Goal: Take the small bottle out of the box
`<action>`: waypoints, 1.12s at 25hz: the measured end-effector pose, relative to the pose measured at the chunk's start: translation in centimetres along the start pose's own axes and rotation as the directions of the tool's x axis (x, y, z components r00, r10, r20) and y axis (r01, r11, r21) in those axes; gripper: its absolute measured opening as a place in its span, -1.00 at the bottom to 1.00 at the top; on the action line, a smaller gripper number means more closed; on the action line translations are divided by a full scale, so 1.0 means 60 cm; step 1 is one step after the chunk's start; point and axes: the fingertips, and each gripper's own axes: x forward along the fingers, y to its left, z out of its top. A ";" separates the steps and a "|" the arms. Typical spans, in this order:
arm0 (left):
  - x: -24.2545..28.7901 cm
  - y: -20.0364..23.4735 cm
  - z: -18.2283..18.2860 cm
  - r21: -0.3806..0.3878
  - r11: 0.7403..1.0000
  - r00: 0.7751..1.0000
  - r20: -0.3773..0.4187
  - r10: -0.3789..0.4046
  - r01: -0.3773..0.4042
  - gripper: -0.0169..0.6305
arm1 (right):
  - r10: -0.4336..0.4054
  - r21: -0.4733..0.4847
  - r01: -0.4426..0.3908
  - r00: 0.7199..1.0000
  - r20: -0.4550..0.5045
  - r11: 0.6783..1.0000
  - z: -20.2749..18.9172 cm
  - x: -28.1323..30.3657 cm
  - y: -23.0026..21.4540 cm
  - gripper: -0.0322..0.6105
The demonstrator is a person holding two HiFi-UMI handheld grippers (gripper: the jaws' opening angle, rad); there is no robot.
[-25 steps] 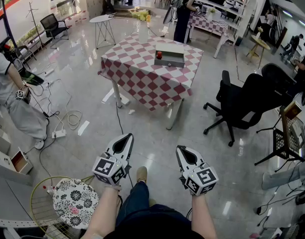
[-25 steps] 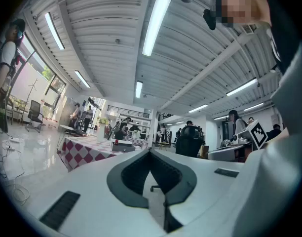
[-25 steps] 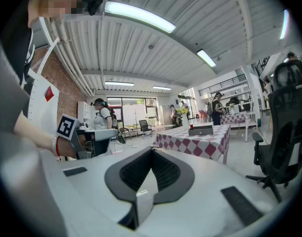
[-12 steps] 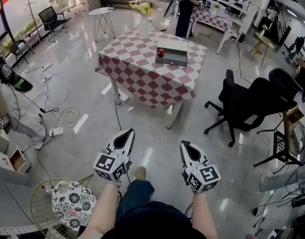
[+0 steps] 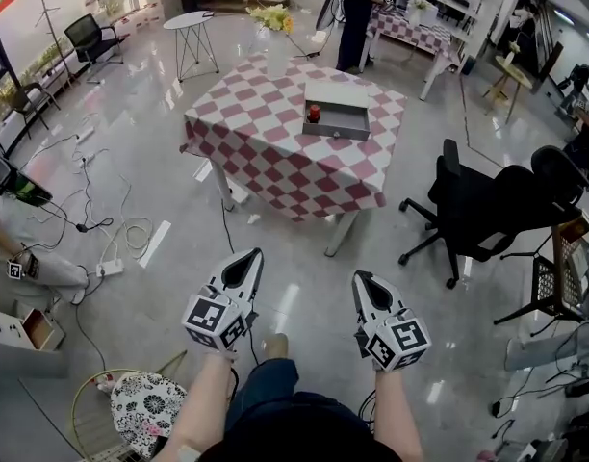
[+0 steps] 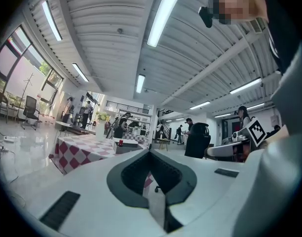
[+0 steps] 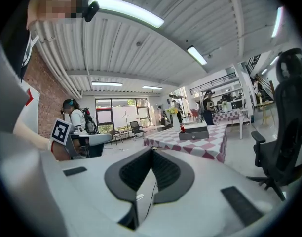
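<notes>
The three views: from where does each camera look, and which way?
Head view: on the person's head, looking steeply down at the floor and the checkered table; forearms, left gripper and right gripper show.
Left gripper view: on the left gripper, looking along its own shut jaws towards the table.
Right gripper view: on the right gripper, along its own shut jaws, likewise.
Shared: all show the table and box.

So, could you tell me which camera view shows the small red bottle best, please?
The head view: looking down, it shows the small red bottle standing in the open grey box on the red-and-white checked table. Both gripper views, from afar, show only a tiny red speck above the box's rim.
</notes>
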 end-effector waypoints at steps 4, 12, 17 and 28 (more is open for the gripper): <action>0.038 0.053 0.013 -0.008 1.000 1.000 -0.005 0.003 -0.003 -0.94 | -0.015 0.017 0.015 1.000 0.001 1.000 0.016 0.055 -0.021 -0.89; 0.114 0.131 0.024 0.000 0.999 0.999 -0.010 -0.032 0.032 -0.94 | -0.059 0.052 0.057 0.998 0.033 0.997 0.036 0.150 -0.059 -0.89; 0.143 0.172 0.028 0.002 0.999 0.999 -0.011 -0.049 0.049 -0.94 | -0.094 0.073 0.091 0.995 0.044 0.993 0.040 0.193 -0.074 -0.89; 0.167 0.194 0.025 -0.007 0.998 0.998 -0.005 -0.067 0.067 -0.94 | -0.105 0.061 0.102 0.994 0.038 0.993 0.040 0.229 -0.086 -0.89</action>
